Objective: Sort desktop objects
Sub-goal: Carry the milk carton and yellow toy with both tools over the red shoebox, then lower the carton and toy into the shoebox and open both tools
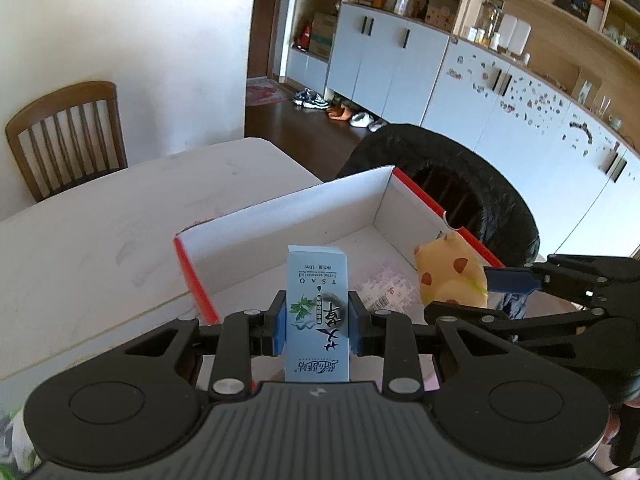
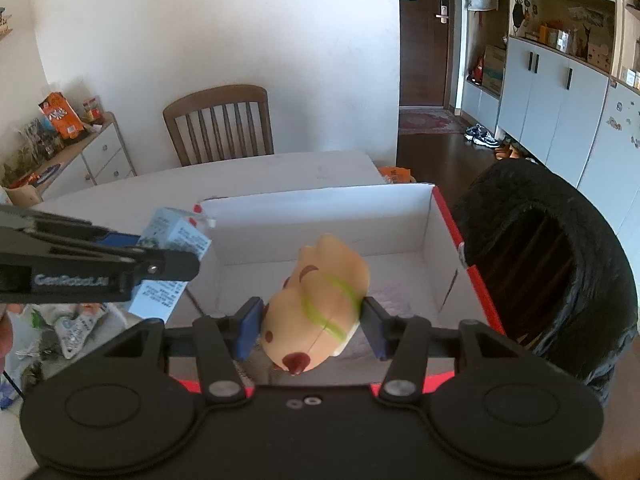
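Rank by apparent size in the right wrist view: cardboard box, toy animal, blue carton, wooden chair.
1. cardboard box
2. toy animal, though it sits very near the camera, clamped in the right gripper
3. wooden chair, similar in extent to the toy animal; order unsure
4. blue carton, partly hidden by the left gripper

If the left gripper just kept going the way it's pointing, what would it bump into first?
Probably the floor of the open white box. The left gripper, shut on the blue carton, points down into it; depth is unclear.
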Demonstrator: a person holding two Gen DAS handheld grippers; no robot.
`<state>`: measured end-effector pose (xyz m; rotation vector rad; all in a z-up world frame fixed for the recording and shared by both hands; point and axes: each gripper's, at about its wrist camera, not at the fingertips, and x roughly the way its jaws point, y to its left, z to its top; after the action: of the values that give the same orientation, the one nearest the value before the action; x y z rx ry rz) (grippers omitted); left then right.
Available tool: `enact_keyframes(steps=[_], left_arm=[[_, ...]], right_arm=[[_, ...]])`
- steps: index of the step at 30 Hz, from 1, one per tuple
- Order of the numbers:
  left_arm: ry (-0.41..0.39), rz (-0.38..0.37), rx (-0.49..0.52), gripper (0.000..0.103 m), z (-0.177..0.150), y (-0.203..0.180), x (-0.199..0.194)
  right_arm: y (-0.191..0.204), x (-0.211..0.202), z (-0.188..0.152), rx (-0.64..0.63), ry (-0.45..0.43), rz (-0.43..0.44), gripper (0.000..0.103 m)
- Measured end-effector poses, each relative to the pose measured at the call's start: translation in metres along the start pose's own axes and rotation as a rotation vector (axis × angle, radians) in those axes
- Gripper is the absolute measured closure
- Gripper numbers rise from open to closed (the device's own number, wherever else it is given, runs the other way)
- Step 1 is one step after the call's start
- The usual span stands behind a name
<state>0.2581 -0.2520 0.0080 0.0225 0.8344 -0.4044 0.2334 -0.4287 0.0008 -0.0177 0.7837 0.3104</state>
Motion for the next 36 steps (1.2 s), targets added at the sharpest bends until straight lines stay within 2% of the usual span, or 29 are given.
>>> enact_keyframes(steps=[10,18,24,36], left_arm=[[0.082,0.032,0.019,0.075,0.014,0.008,0.061],[0.137,0.046,0.029,0.075,0.018,0.011,0.094],[0.164,0.058,0.064,0.075,0.021,0.008,0.112],[0.253,0.043,0.067,0.075,0.017,0.005,0.134]], right_arm=[[-0.02,0.043,0.01,-0.019,0.046,0.008,0.051],[-0.029,0.079,0.02,-0.03,0.086,0.008,0.051],[-0.039,0.103,0.025,-0.016,0.115,-0.012,0.051],[-0.045,0.138,0.03,-0.104,0.22,0.004,0.052]])
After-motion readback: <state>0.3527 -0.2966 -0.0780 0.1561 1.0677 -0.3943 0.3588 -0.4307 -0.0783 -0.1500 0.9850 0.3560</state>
